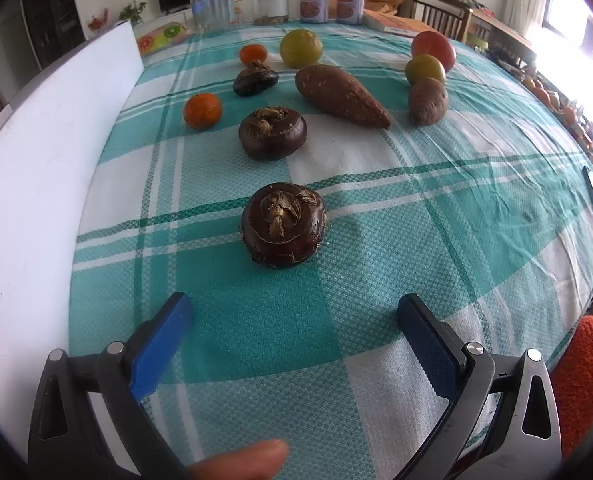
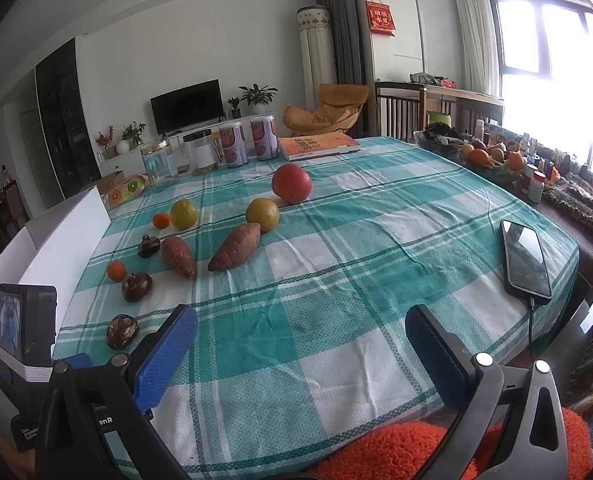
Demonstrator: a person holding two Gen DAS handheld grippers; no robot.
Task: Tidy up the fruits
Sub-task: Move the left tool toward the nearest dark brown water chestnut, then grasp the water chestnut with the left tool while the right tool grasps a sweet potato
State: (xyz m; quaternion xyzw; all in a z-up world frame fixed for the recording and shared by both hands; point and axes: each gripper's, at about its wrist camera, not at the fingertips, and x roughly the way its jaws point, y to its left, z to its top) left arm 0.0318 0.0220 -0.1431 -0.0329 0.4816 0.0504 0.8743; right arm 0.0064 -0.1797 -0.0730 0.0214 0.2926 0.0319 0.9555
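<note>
A living room, with a table under a teal checked cloth. The left gripper has its fingers spread and empty, lined up on the nearest water chestnut just ahead (likely the next pick). The right gripper waits, spread too. Behind lie fruits sorted in rows: chestnuts, tangerines, sweet potatoes.

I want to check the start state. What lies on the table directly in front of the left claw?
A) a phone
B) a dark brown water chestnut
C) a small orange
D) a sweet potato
B: in the left wrist view, a dark brown water chestnut sits on the checked cloth just ahead of the open left claw.
</note>
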